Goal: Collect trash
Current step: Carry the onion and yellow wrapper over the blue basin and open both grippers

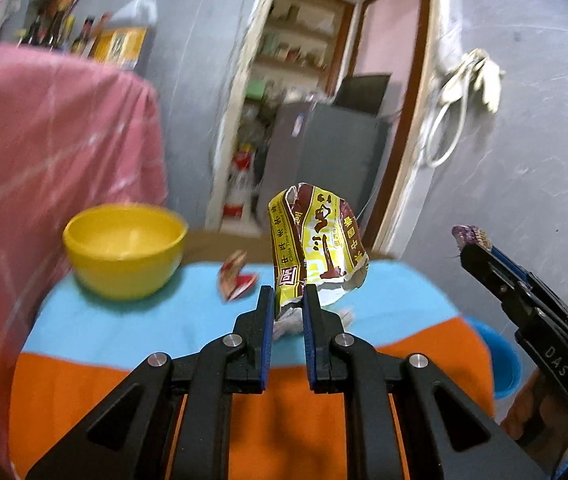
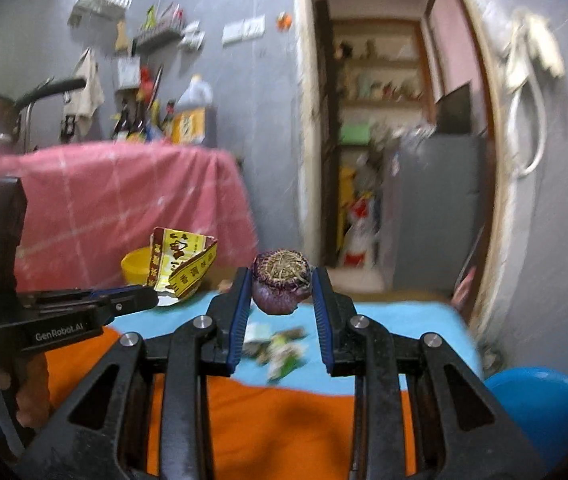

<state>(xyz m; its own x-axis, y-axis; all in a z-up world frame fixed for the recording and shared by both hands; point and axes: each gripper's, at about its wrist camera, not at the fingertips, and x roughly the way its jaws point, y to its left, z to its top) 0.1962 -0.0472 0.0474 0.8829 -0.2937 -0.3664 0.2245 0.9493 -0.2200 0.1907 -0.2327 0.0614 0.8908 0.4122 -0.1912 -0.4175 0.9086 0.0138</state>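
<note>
My left gripper (image 1: 288, 294) is shut on a crumpled yellow and brown snack wrapper (image 1: 317, 240) and holds it above the table; the wrapper also shows in the right wrist view (image 2: 182, 262). My right gripper (image 2: 282, 280) is shut on a purple onion end (image 2: 282, 286) with dry roots on top, held above the table; it shows at the right of the left wrist view (image 1: 469, 236). A red wrapper scrap (image 1: 236, 276) lies on the blue cloth. Crumpled green and white wrappers (image 2: 280, 348) lie on the cloth below my right gripper.
A yellow bowl (image 1: 124, 248) stands at the table's far left. The table (image 1: 124, 328) has a blue and orange cloth. A blue bin (image 2: 539, 404) sits on the floor right of the table. A pink-covered counter (image 1: 44, 140) is at left, a doorway behind.
</note>
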